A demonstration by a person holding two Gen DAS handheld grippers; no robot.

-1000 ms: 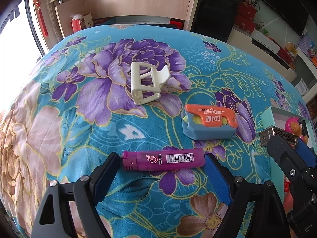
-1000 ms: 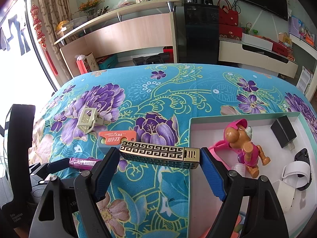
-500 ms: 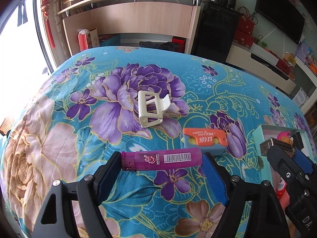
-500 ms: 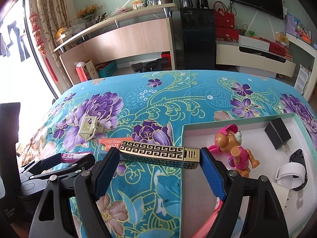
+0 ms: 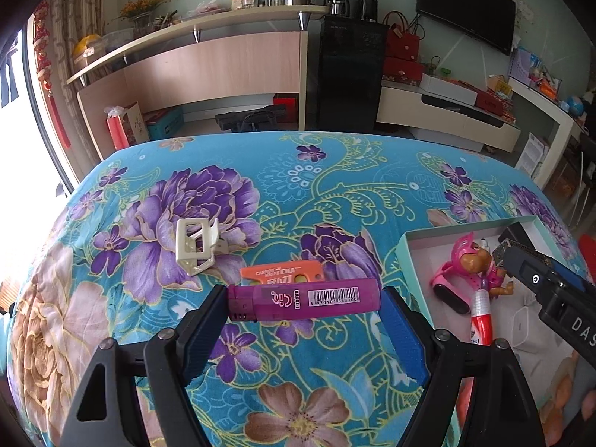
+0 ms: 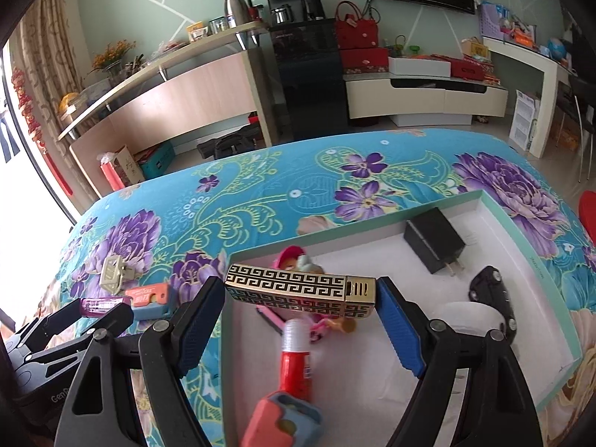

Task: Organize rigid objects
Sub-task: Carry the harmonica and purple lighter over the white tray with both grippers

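On the floral cloth (image 5: 335, 193), the left gripper (image 5: 303, 303) clamps a purple lighter (image 5: 303, 299) endwise above the cloth; the right gripper (image 6: 301, 292) clamps a gold lighter (image 6: 301, 288) over the box (image 6: 540, 260). Carrying step; next, lower and release inside the box.

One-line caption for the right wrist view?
Right gripper holds a gold patterned lighter above the white-lined box.

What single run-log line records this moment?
left tool: holds purple lighter | right tool: holds gold lighter over box
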